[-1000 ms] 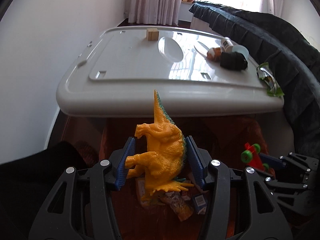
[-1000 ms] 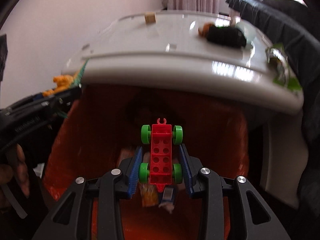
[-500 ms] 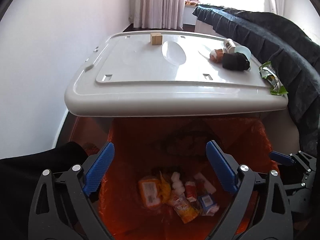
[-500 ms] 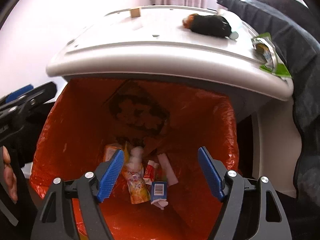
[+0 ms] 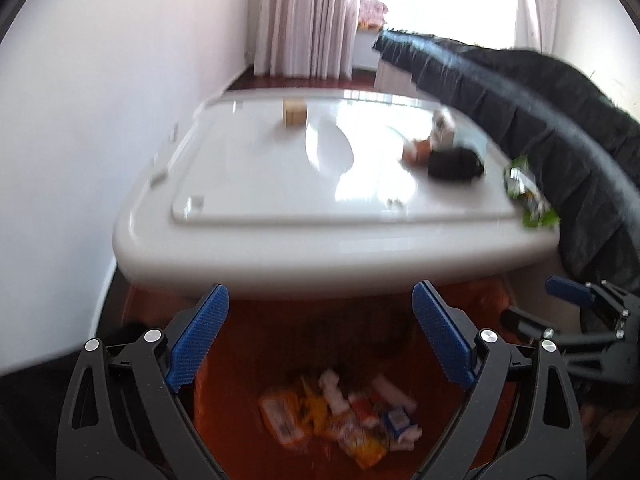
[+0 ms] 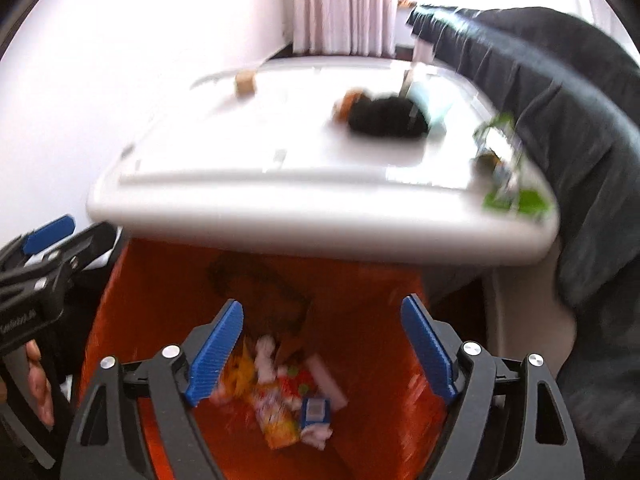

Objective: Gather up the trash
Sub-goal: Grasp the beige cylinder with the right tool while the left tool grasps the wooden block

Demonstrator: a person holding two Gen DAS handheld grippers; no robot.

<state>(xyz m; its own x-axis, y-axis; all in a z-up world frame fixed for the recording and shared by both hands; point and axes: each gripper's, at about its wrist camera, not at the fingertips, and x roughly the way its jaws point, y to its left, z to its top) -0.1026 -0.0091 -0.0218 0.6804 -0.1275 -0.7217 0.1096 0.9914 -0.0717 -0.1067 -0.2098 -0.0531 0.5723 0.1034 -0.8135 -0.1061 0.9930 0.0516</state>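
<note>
Both views are blurred. My left gripper (image 5: 320,304) is open and empty above a bin lined with an orange bag (image 5: 256,360). My right gripper (image 6: 322,320) is open and empty above the same orange bag (image 6: 160,300). Several wrappers and small cartons (image 5: 344,412) lie at the bottom of the bag; they also show in the right wrist view (image 6: 284,392). On the white table (image 5: 260,184) beyond the bin lie a black object (image 5: 454,164), a green wrapper (image 5: 528,196) at the right edge and a small wooden block (image 5: 294,112).
A dark padded cover (image 5: 540,120) runs along the table's right side. A white wall (image 5: 100,120) is on the left. Curtains (image 5: 308,20) hang at the back. The table edge (image 6: 320,224) overhangs the bin's far side.
One second ago my left gripper held a yellow dinosaur toy and my right held a red toy car. Both grippers opened and the toys dropped out of sight. Both grippers have since risen a little.
</note>
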